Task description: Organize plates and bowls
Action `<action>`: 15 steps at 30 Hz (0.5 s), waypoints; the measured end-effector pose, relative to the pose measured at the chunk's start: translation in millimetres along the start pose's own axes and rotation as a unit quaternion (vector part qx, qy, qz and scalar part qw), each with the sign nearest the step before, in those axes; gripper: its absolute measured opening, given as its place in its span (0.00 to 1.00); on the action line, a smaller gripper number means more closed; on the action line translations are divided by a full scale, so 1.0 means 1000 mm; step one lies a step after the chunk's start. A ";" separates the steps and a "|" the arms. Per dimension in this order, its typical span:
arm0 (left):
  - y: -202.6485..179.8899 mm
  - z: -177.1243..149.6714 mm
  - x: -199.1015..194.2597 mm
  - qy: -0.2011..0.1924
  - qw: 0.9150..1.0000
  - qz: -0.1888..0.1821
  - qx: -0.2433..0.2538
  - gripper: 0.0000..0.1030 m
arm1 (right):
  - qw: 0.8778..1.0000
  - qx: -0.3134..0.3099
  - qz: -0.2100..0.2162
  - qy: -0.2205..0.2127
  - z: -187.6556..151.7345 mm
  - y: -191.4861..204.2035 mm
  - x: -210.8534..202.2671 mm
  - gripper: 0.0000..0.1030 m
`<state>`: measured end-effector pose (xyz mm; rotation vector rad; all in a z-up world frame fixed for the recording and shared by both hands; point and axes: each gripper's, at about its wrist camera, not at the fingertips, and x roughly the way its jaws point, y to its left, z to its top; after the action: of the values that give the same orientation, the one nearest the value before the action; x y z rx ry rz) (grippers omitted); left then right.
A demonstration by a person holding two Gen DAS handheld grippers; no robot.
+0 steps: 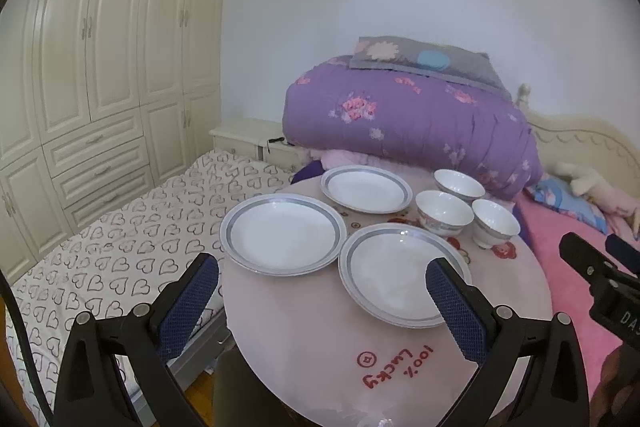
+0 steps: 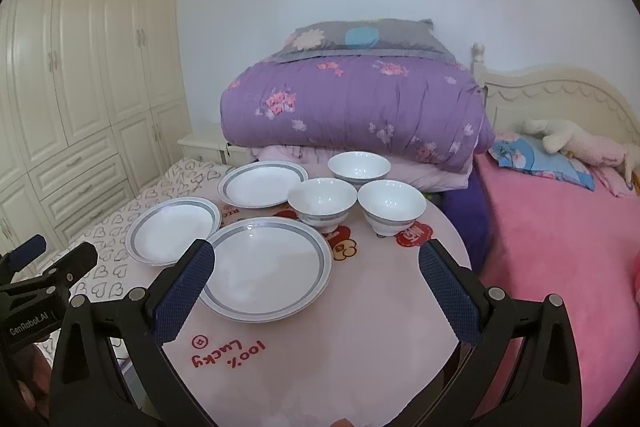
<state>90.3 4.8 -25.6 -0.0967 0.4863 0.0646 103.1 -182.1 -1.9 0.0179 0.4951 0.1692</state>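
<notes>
Our left claw and right claw hung spread and empty above the round worktop; three plates and three bowls sat separately; we judged them rigid, slick, breakable, best pinched at the rim.

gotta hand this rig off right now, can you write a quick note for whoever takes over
Left gripper: open, empty, hovering over the table's near edge. Right gripper: open, empty, likewise.
On the round table: three plates lying separately, three bowls clustered at the far right, all upright.
Done: nothing stacked yet.
Left: stack the plates, nest the bowls.
</notes>
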 end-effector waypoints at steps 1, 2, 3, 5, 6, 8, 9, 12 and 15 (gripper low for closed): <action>0.000 0.001 -0.003 -0.003 1.000 0.000 0.002 0.99 | 1.000 -0.001 0.000 -0.001 0.001 0.000 0.000 1.00; -0.001 -0.001 -0.003 -0.007 1.000 -0.001 0.004 0.99 | 1.000 -0.002 0.000 -0.003 0.002 0.001 -0.001 1.00; -0.003 -0.002 -0.006 -0.013 1.000 0.002 0.007 0.99 | 1.000 -0.003 -0.001 -0.006 0.001 0.002 -0.002 1.00; -0.005 -0.004 -0.011 -0.022 1.000 0.006 0.010 0.99 | 1.000 -0.006 -0.006 -0.013 -0.002 0.004 -0.007 1.00; -0.007 -0.006 -0.014 -0.027 1.000 0.007 0.010 0.99 | 1.000 -0.006 -0.009 -0.019 -0.001 0.005 -0.010 1.00; -0.009 -0.006 -0.024 -0.040 0.999 0.005 0.010 0.99 | 0.999 -0.010 -0.012 -0.034 0.001 0.007 -0.022 1.00; -0.011 -0.007 -0.030 -0.048 0.999 0.004 0.010 0.99 | 0.999 -0.013 -0.014 -0.041 0.001 0.008 -0.027 1.00; -0.013 -0.010 -0.046 -0.070 0.997 0.006 0.011 0.99 | 0.998 -0.020 -0.019 -0.062 0.005 0.012 -0.041 1.00; -0.015 -0.014 -0.054 -0.079 0.997 0.002 0.009 0.99 | 0.997 -0.022 -0.017 -0.070 0.006 0.015 -0.046 1.00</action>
<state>37.1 -13.3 -11.5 -0.0730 0.3292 0.0721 63.4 -175.1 26.1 -0.0221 0.3517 0.1437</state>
